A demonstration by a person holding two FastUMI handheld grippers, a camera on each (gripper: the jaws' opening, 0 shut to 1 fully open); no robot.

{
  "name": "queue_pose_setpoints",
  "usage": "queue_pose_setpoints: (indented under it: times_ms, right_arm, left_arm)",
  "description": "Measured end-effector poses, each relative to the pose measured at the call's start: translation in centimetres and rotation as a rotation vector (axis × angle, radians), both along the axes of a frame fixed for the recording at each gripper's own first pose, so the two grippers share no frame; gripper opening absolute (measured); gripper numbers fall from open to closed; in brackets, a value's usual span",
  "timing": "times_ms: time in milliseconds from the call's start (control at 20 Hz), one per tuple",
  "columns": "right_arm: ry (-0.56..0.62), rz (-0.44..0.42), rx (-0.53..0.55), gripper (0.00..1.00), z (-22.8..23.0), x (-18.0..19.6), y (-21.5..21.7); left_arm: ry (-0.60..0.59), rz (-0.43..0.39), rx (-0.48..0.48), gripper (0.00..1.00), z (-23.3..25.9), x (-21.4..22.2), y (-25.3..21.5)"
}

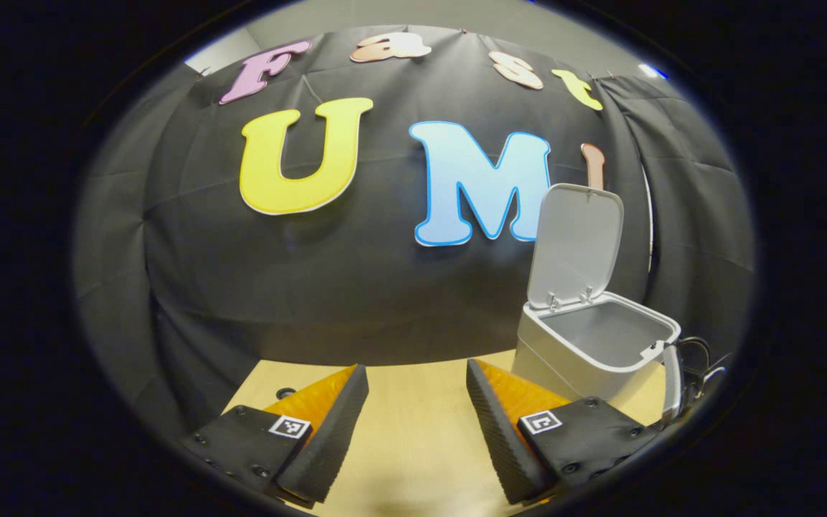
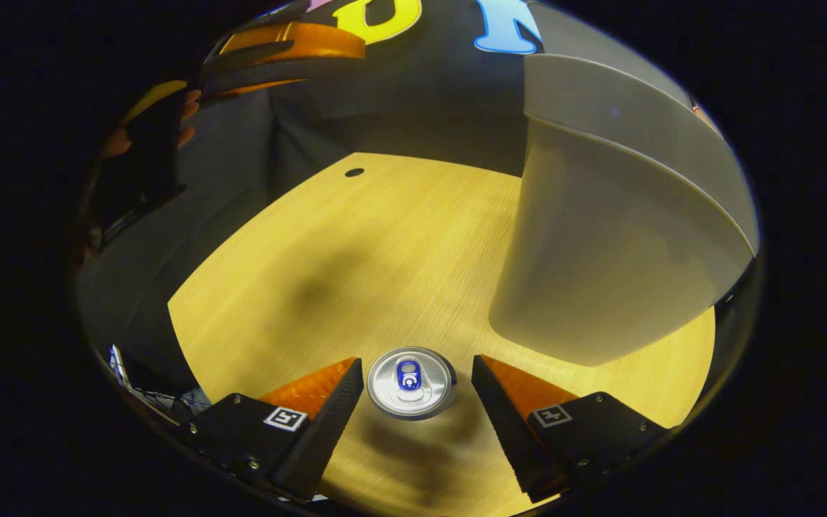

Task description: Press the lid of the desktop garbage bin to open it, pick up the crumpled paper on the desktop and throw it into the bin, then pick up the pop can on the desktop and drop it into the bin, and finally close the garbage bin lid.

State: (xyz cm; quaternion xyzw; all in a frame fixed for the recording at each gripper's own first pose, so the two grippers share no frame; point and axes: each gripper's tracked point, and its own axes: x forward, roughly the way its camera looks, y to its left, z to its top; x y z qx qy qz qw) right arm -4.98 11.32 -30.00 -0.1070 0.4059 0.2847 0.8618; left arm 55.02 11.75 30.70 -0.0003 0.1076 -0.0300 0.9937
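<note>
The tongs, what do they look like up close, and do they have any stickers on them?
Both the left tongs and the right tongs end in two wedge-shaped fingers with ribbed inner faces. Each finger sits on a flat black plate held by small screws. Every plate carries a little square black-and-white marker, like a tiny code sticker. In the left gripper view, dark cables loop near the bin.

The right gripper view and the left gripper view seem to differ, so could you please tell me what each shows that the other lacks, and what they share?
The right gripper view alone has the pop can standing upright between the open right claw, plus the other claw held high by a hand. The left gripper view alone has the raised lid, the bin's open interior, and the open left claw holding nothing. Both share the bin and the wooden desktop.
</note>
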Motion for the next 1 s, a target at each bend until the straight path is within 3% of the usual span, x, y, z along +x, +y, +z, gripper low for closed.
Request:
queue_pose_setpoints:
  times_ms: [50, 150, 400, 750, 1000]
  right_arm:
    - [0.002, 0.002, -0.007, 0.91, -0.2, 0.0, -0.1]
    - [0.002, 0.006, -0.008, 0.86, -0.3, -0.1, 0.0]
    - [-0.046, 0.012, 0.039, 0.84, 2.2, 0.3, 0.5]
    - [-0.247, -0.045, 0.279, 0.84, 13.9, 3.5, 3.3]
    - [-0.392, -0.091, 0.392, 0.83, 21.4, 6.5, 3.1]
  left_arm:
    - [0.001, 0.001, -0.001, 0.93, 0.0, 0.0, 0.1]
    - [0.005, 0.004, -0.005, 0.93, -0.2, 0.0, 0.2]
    - [0.014, 0.009, -0.012, 0.89, -0.6, 0.0, 0.4]
    - [0.016, 0.014, -0.004, 0.89, -0.6, 0.1, 0.7]
    - [0.018, 0.009, -0.001, 0.92, -0.6, 0.3, 0.4]
